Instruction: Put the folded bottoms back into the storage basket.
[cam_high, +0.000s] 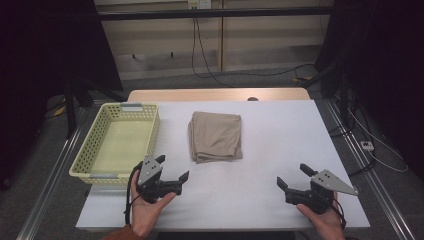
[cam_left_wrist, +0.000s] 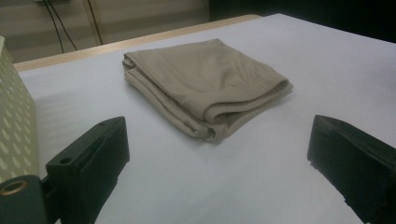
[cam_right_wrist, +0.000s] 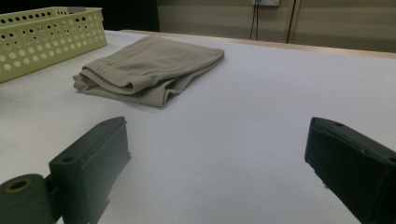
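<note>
A folded beige cloth (cam_high: 216, 136) lies flat on the white table (cam_high: 280, 145), near its middle. In the left gripper view the cloth (cam_left_wrist: 205, 84) sits ahead, beyond the wide-apart jaws. The right gripper view has the cloth (cam_right_wrist: 149, 70) ahead to the left. My left gripper (cam_high: 173, 168) is held near the front left of the table, open and empty, just short of the cloth. Toward the front right, my right gripper (cam_high: 293, 176) is likewise open with nothing in it.
A pale yellow perforated basket (cam_high: 90, 150) stands empty at the table's left side, close to the left gripper; its wall (cam_right_wrist: 51, 39) shows in the right gripper view. Cables (cam_high: 370, 150) run on the floor at the right.
</note>
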